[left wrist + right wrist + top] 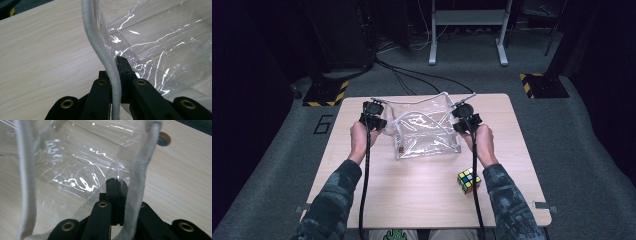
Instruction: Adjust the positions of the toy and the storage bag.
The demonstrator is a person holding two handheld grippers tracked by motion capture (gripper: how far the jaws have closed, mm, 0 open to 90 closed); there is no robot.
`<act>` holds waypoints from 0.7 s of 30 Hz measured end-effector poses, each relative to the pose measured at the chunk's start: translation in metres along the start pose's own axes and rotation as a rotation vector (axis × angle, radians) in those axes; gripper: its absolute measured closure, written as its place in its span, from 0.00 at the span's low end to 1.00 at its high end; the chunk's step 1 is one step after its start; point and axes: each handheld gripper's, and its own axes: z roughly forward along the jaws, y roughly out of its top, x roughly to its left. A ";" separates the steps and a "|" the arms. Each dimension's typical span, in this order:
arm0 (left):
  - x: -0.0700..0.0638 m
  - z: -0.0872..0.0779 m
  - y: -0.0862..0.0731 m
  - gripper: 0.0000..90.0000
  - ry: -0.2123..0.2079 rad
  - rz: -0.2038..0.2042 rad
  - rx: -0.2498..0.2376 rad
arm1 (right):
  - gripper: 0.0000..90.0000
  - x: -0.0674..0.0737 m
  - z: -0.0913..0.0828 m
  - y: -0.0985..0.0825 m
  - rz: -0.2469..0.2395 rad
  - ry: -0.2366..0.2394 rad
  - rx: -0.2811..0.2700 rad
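A clear plastic bag (427, 135) with white rope handles stands open on the wooden table (412, 200), towards its far side. My left gripper (373, 119) holds the bag's left side. In the left gripper view its jaws (115, 72) are shut on the bag's edge (162, 42) where a rope handle (93, 32) runs between them. My right gripper (466, 120) holds the bag's right side. Its black jaws (115, 185) are shut on the plastic film (75, 165), and a rope handle (142, 170) hangs just to their right.
A colourful puzzle cube (468, 180) sits on the table near my right forearm. A round hole (163, 138) pierces the tabletop beyond the bag. Black-and-yellow floor bases (327, 92) (542, 85) and a metal frame (467, 30) stand past the far edge.
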 end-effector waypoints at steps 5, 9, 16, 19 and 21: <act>0.002 -0.004 0.002 1.00 0.018 0.032 0.006 | 1.00 -0.023 -0.012 -0.006 0.037 -0.044 0.011; -0.006 -0.007 0.008 1.00 0.039 0.090 0.007 | 1.00 -0.035 -0.022 -0.009 0.047 -0.067 0.024; -0.012 -0.006 0.017 1.00 -0.007 0.111 0.029 | 1.00 -0.047 -0.032 -0.014 0.044 -0.076 0.060; -0.018 -0.005 0.021 1.00 -0.012 0.131 0.037 | 1.00 -0.053 -0.036 -0.017 0.052 -0.082 0.072; -0.021 -0.004 0.025 1.00 -0.025 0.136 0.039 | 1.00 -0.057 -0.039 -0.019 0.057 -0.080 0.082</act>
